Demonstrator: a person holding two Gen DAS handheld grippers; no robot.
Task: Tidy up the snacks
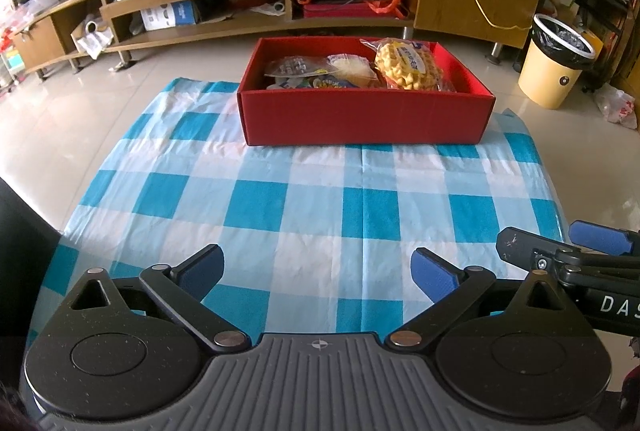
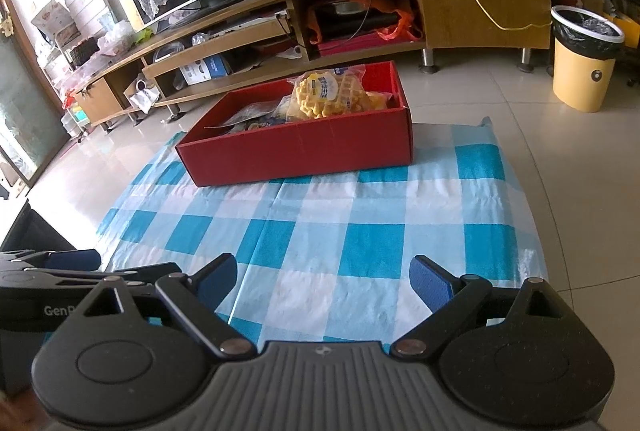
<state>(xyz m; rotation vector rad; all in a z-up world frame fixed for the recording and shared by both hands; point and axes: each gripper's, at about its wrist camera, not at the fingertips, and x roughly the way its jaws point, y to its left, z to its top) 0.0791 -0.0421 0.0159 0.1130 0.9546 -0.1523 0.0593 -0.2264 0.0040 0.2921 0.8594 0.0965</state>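
Note:
A red box (image 1: pixel 364 113) stands at the far end of a blue and white checked cloth (image 1: pixel 304 203). It also shows in the right wrist view (image 2: pixel 300 151). Inside it lie several snack packs, among them a bag of yellow waffles (image 1: pixel 408 65) (image 2: pixel 326 95) and flatter packets (image 1: pixel 304 71) at its left. My left gripper (image 1: pixel 318 273) is open and empty, low over the near cloth. My right gripper (image 2: pixel 324 281) is open and empty too, beside the left one; its fingers (image 1: pixel 600 239) show at the right edge of the left wrist view.
A long wooden TV stand (image 1: pixel 256 3) with clutter runs behind the box. A yellow bin (image 1: pixel 558 61) with a black liner stands on the tiled floor at the right (image 2: pixel 584 57). A white bag (image 1: pixel 618 107) lies near it.

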